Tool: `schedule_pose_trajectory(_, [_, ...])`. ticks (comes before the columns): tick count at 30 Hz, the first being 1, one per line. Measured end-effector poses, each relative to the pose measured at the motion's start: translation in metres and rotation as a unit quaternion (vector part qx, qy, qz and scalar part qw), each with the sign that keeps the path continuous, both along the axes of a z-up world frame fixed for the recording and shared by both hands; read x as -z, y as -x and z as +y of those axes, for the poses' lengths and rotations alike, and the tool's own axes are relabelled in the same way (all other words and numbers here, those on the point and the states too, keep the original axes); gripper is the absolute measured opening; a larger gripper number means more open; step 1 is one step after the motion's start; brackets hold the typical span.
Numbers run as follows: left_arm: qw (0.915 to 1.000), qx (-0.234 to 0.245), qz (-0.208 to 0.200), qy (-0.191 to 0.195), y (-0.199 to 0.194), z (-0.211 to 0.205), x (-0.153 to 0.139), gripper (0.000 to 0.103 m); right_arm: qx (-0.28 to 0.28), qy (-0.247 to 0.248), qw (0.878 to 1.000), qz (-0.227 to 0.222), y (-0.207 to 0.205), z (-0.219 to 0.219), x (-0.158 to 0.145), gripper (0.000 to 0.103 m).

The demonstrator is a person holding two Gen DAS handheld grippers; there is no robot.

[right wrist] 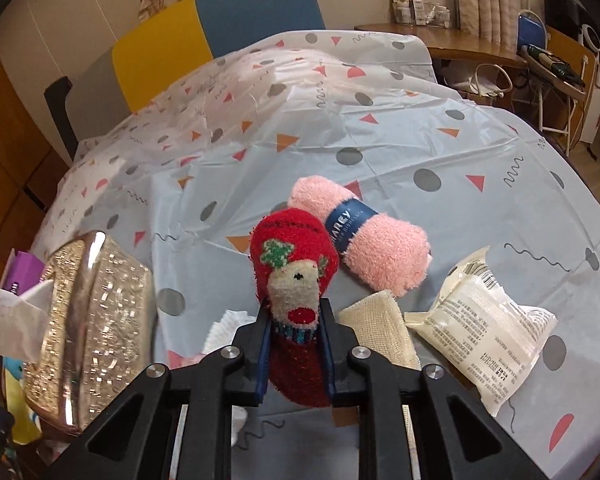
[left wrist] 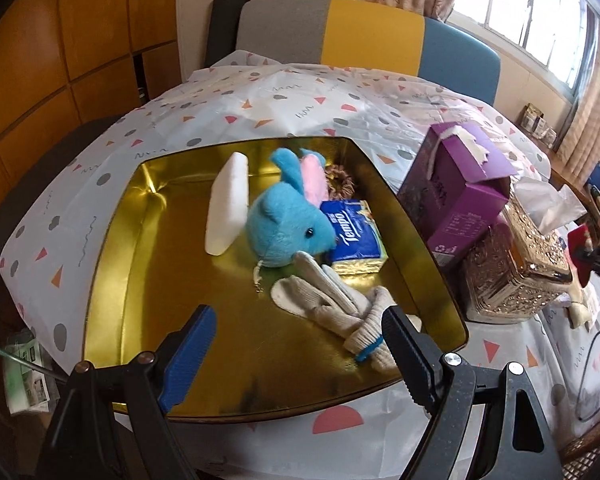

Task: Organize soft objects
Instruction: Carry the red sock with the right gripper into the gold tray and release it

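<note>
A gold tin tray [left wrist: 112, 264] holds a blue plush bunny [left wrist: 288, 228], a white sponge [left wrist: 228, 208], a blue Tempo tissue pack [left wrist: 354, 236], a brown scrunchie [left wrist: 340, 184] and grey-white gloves [left wrist: 340, 312]. My left gripper [left wrist: 300, 356] hangs open over the tray's near edge, nothing between its fingers. My right gripper [right wrist: 296, 344] is shut on a red fuzzy reindeer sock [right wrist: 296, 272], lifted off the cloth. Behind the sock lie a rolled pink towel [right wrist: 380, 240], a cream mesh cloth [right wrist: 380, 328] and a cream wipes packet [right wrist: 484, 332].
A purple tissue box [left wrist: 460, 188] leans on a gold ornate tissue box [left wrist: 516, 272], which also shows in the right wrist view [right wrist: 92, 320]. A patterned tablecloth [right wrist: 340, 132] covers the table; a colour-block chair [left wrist: 372, 36] stands behind. A black cable [left wrist: 596, 376] lies at the right.
</note>
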State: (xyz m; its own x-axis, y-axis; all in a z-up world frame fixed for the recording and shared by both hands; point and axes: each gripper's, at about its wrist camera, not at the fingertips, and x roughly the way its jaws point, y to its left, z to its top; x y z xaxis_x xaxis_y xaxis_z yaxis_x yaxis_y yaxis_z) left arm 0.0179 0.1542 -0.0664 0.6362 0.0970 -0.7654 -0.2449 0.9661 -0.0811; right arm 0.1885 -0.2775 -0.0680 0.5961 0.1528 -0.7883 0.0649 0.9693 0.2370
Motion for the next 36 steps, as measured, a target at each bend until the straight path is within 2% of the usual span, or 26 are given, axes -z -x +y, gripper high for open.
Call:
schedule_pose_trajectory(4, [0.9999, -0.008, -0.010, -0.002, 0.004, 0.003, -0.004, 0.090, -0.022, -0.007, 0.999, -0.033, 0.003, 0.024, -0.032, 0.019])
schedule_pose_trajectory(10, [0.9998, -0.012, -0.019, 0.001, 0.009, 0.008, -0.009, 0.093, -0.095, -0.013, 0.991, -0.096, 0.015, 0.091, -0.090, 0.019])
schedule_pose_trajectory(15, [0.9996, -0.016, -0.022, 0.006, 0.012, 0.013, -0.010, 0.093, -0.180, -0.014, 0.974, -0.140, 0.042, 0.162, -0.127, 0.019])
schedule_pose_trajectory(19, [0.9994, -0.023, -0.023, 0.011, 0.014, 0.018, -0.008, 0.094, -0.251, -0.018, 0.956, -0.150, 0.066, 0.220, -0.139, 0.019])
schedule_pose_trajectory(22, [0.9992, -0.029, -0.024, 0.015, 0.016, 0.023, -0.008, 0.094, -0.305, -0.016, 0.942, -0.138, 0.081, 0.261, -0.132, 0.019])
schedule_pose_trajectory(26, [0.9981, -0.049, -0.031, 0.020, 0.020, 0.037, -0.009, 0.095, -0.359, -0.012, 0.929, -0.095, 0.091, 0.311, -0.104, 0.019])
schedule_pose_trajectory(30, [0.9963, -0.074, -0.033, 0.028, 0.026, 0.054, -0.007, 0.095, -0.382, 0.007, 0.923, -0.049, 0.087, 0.347, -0.066, 0.019])
schedule_pose_trajectory(32, [0.9953, -0.086, -0.034, 0.028, 0.029, 0.062, -0.006, 0.095, -0.384, 0.014, 0.923, -0.018, 0.079, 0.363, -0.043, 0.020])
schedule_pose_trajectory(36, [0.9946, -0.095, -0.034, 0.025, 0.033, 0.071, -0.004, 0.095, -0.384, 0.032, 0.923, 0.016, 0.071, 0.380, -0.007, 0.023])
